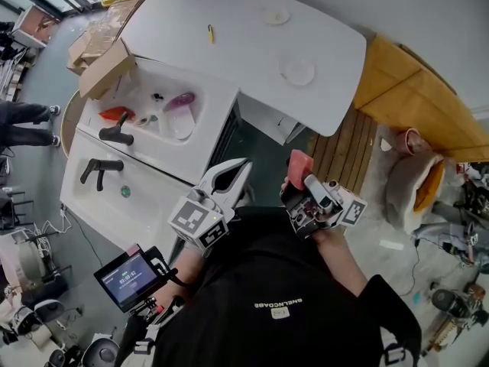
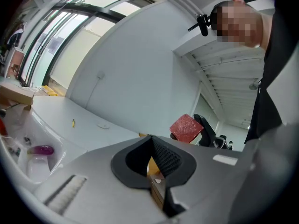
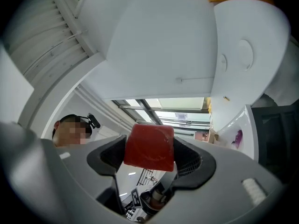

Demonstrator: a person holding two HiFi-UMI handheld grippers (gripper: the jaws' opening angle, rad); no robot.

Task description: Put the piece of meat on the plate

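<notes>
The piece of meat [image 1: 299,164] is a red square slab held upright in the air in front of the person's chest. My right gripper [image 1: 298,176] is shut on it, and in the right gripper view the meat [image 3: 149,146] fills the gap between the black pads. My left gripper [image 1: 241,167] hangs just left of it with nothing held; its jaws [image 2: 152,141] meet at the tips. The left gripper view shows the meat [image 2: 186,128] beyond them. A small white plate [image 1: 297,71] lies on the white table [image 1: 244,44], far from both grippers. A second plate [image 1: 276,15] lies further back.
A white sink [image 1: 200,140] at the left holds a purple item [image 1: 182,102] and a red item [image 1: 114,113], with a black tap [image 1: 114,134] beside it. A cardboard box [image 1: 107,67] overhangs the sink's back. A yellow pen [image 1: 211,33] lies on the table. A wooden bench [image 1: 405,90] stands at the right.
</notes>
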